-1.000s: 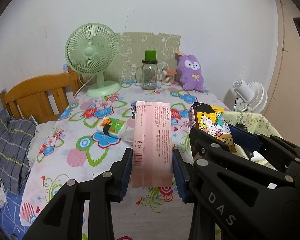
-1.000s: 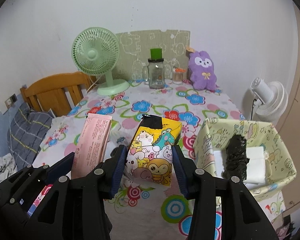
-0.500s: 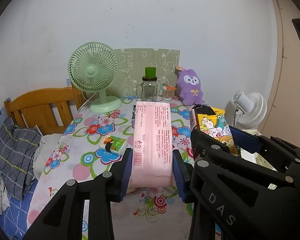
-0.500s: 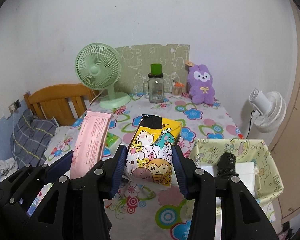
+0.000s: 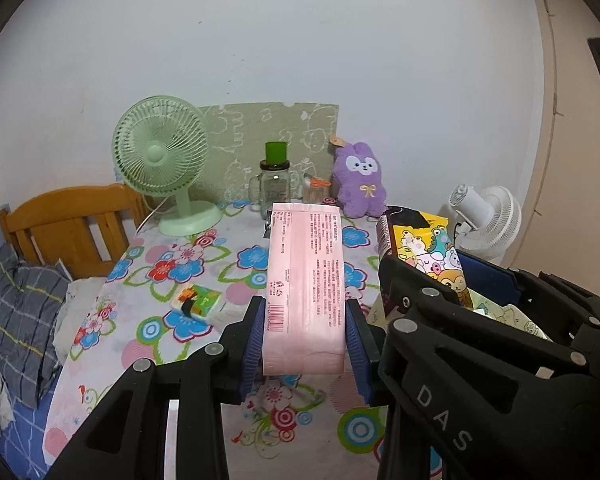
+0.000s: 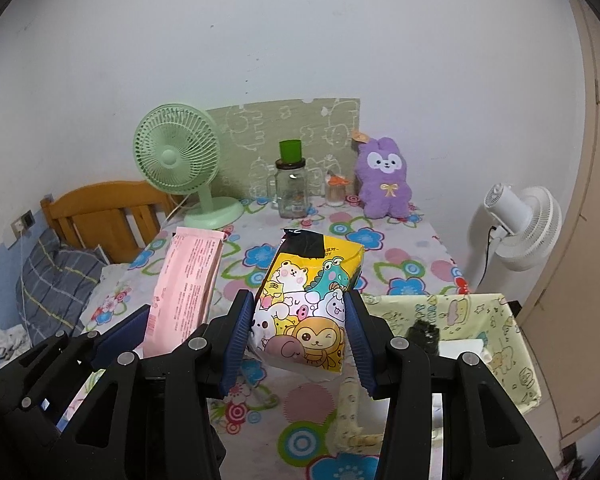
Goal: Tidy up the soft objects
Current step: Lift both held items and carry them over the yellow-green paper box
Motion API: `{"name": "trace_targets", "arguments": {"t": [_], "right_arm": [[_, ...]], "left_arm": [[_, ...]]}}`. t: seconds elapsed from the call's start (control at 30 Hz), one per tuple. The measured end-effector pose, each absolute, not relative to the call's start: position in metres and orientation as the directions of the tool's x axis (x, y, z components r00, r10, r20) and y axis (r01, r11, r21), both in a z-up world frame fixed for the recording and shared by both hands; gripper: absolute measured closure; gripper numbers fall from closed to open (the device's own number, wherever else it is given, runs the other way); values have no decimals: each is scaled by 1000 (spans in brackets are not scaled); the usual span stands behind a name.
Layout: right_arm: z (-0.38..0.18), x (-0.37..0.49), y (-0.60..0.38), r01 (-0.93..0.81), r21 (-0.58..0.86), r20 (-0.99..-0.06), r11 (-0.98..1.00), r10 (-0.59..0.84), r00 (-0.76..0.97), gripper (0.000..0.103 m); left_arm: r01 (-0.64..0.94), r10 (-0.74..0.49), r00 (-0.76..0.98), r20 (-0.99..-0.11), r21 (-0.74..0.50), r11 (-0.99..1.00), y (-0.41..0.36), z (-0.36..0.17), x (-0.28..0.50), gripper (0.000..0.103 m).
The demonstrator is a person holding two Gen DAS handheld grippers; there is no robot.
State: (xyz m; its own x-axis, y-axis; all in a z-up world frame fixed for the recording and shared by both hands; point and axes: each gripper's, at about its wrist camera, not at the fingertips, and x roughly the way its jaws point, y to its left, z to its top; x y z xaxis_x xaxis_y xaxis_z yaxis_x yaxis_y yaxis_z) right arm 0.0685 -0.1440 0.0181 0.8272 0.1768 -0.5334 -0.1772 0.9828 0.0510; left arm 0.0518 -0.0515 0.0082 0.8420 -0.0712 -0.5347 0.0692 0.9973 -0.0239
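My left gripper (image 5: 305,322) is shut on a long pink tissue pack (image 5: 305,284), held above the flowered table (image 5: 188,256). The right gripper (image 6: 298,318) is shut on a yellow cartoon-animal tissue pack (image 6: 310,308), also lifted off the table. Each view shows the other's load: the yellow pack (image 5: 424,248) to the right, the pink pack (image 6: 186,284) to the left. A pale yellow fabric basket (image 6: 500,340) sits at the table's right front, with a black soft item (image 6: 424,334) and white packs inside. A small colourful pack (image 5: 196,300) lies on the table. A purple plush bunny (image 6: 384,184) stands at the back.
A green desk fan (image 6: 180,160), a glass jar with a green lid (image 6: 291,192) and a small cup stand along the back wall before a patterned board. A wooden headboard (image 5: 72,224) and grey plaid pillow lie left. A white floor fan (image 6: 520,224) stands right.
Both grippers have risen and drawn back with their packs; the table and fan look smaller and lower in view. Neither grip has changed.
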Motion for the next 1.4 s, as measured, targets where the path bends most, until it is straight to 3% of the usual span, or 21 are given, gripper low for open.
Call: {"name": "trace_targets", "arguments": {"t": [1.4], "right_arm": [[-11,92,-263,-21,62,-574,998,53,817,54]], "left_arm": [[255,-229,784,-577,-37,966,-167,-19,88,63]]}}
